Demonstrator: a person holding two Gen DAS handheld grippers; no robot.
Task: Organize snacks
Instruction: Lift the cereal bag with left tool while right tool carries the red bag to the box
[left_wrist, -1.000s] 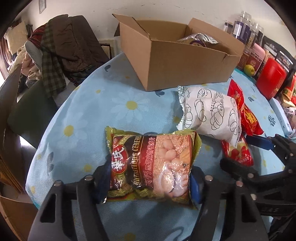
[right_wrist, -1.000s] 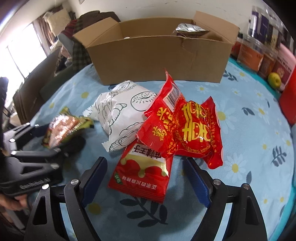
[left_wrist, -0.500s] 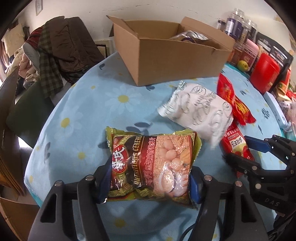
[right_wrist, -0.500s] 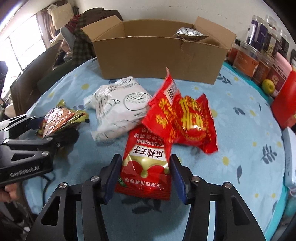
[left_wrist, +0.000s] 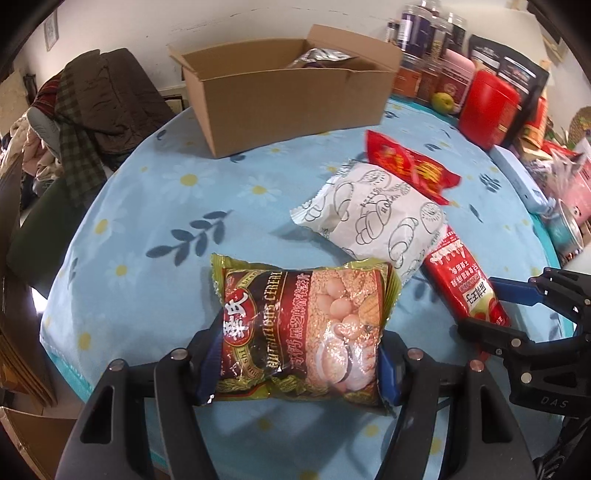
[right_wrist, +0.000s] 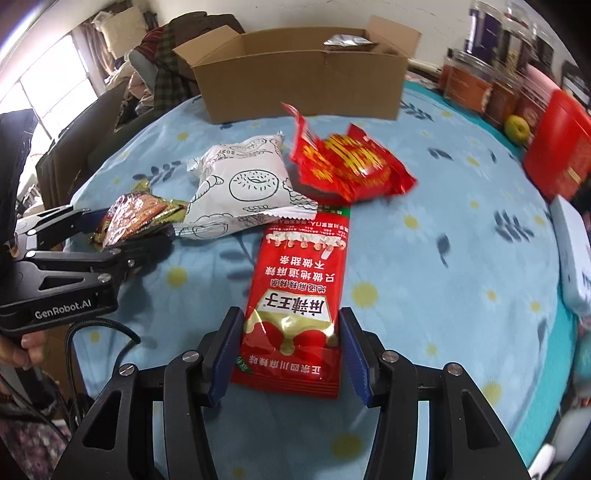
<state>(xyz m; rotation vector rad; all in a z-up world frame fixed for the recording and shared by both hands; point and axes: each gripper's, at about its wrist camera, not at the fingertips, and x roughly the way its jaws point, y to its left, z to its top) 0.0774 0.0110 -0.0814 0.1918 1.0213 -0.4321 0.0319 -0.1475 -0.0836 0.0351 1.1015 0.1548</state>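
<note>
My left gripper (left_wrist: 295, 354) is shut on a brown and gold cereal packet (left_wrist: 303, 328), held above the blue daisy tablecloth (left_wrist: 166, 206). My right gripper (right_wrist: 288, 354) is shut on a long red snack packet (right_wrist: 299, 302); this packet also shows in the left wrist view (left_wrist: 465, 284). A white bread packet (right_wrist: 243, 184) and a red and gold packet (right_wrist: 351, 166) lie on the cloth beyond. An open cardboard box (left_wrist: 288, 92) stands at the back with a silver packet (left_wrist: 317, 57) inside.
Jars (right_wrist: 469, 81), a red tin (right_wrist: 557, 144) and a green apple (right_wrist: 517, 127) stand along the right edge. A chair with piled clothes (left_wrist: 81, 122) is at the left. A white case (right_wrist: 570, 258) lies at the right rim.
My right gripper closed on the long red packet and drew it back from under the red and gold packet. Both grippers pulled away from the box; the left kept its packet.
</note>
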